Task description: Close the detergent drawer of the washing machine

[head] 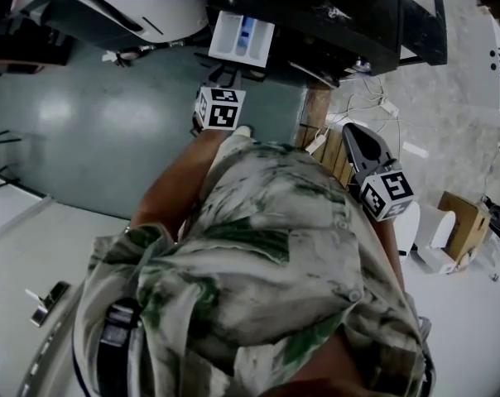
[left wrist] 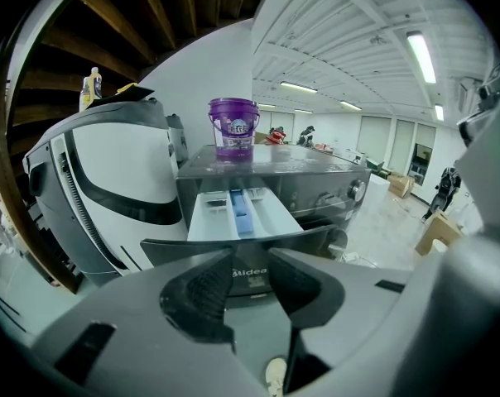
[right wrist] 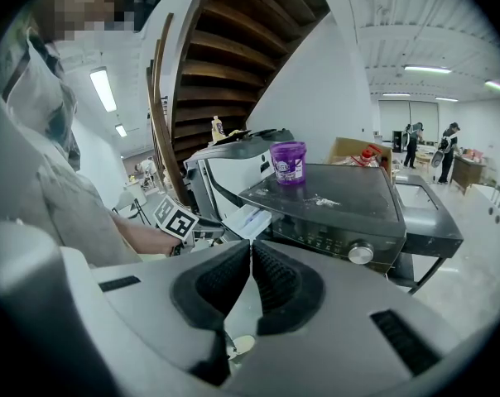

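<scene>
Below open detergent drawer (left wrist: 237,215), Midea logo (left wrist: 250,272)

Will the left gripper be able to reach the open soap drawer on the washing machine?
Probably yes. The left gripper points straight at the pulled-out drawer. Its jaws are apart and empty, and nothing shows in the gap between gripper and drawer front.

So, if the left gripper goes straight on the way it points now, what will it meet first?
Probably the dark front of the open drawer. It shows right between the parted jaws of the left gripper, with nothing in front of it. How far off it is remains unclear.
</scene>
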Motion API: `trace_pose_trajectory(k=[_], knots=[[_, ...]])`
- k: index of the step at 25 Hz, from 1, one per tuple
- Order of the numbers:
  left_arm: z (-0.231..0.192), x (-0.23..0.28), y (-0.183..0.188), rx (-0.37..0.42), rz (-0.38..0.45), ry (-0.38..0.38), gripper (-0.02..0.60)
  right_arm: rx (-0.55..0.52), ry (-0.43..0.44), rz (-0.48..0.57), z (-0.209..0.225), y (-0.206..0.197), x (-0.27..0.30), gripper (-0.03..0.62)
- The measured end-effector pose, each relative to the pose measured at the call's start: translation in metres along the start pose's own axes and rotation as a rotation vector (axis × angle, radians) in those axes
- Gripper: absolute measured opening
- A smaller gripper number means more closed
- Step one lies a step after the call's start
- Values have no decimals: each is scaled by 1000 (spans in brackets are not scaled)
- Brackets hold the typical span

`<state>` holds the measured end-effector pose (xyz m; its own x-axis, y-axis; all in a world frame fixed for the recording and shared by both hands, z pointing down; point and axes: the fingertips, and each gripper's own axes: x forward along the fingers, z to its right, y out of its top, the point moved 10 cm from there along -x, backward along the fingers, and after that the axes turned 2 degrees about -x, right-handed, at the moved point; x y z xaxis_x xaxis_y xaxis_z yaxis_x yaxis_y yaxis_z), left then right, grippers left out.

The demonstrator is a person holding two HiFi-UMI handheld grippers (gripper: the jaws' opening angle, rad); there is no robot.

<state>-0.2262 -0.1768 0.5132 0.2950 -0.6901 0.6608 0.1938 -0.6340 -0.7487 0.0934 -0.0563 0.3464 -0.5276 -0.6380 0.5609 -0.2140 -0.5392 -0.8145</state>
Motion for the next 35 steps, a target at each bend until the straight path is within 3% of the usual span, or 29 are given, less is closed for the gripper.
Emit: trace_pose_trajectory(k=[35], knots=[[-5, 19, 17, 3, 12, 1, 144, 32, -54, 9, 0, -9, -9, 30]])
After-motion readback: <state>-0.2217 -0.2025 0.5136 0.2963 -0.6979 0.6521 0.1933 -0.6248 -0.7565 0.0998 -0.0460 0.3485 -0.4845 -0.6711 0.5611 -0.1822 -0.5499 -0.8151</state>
